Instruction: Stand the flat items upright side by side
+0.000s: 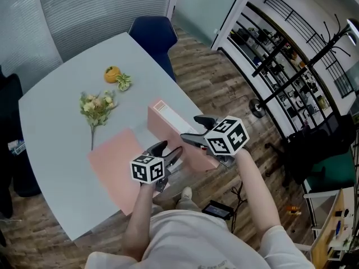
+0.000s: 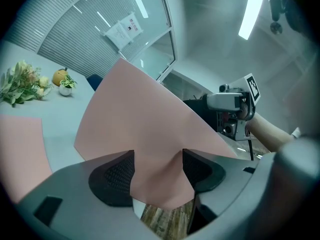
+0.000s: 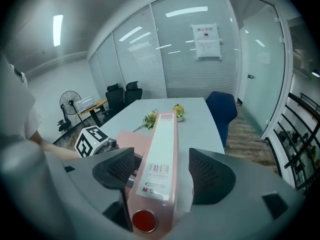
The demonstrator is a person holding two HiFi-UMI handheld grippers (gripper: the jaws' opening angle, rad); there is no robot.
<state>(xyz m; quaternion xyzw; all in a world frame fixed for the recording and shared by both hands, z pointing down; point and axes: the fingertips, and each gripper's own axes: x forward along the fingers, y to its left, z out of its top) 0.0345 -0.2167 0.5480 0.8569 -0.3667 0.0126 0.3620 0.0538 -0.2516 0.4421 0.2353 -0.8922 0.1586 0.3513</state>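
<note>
Where the pale table (image 1: 56,122) ends, at 5 o'clock, its edge runs close under both grippers, with wood floor (image 1: 219,88) beyond.

- Room: blinds on a glass wall at 12; blue chair (image 1: 154,35) at 1; shelving (image 1: 280,55) at 2.
- Flowers (image 1: 96,106) and orange (image 1: 111,73): at 11, well apart from the work.
- Pink binder (image 3: 162,149): upright, spine up, between the right gripper's (image 3: 162,171) spread pads.
- Left gripper (image 2: 157,174): pinches the corner of a tilted pink folder (image 2: 135,119).
- Second folder (image 1: 112,158): flat, at 9.
- Bare tabletop: at 10.
</note>
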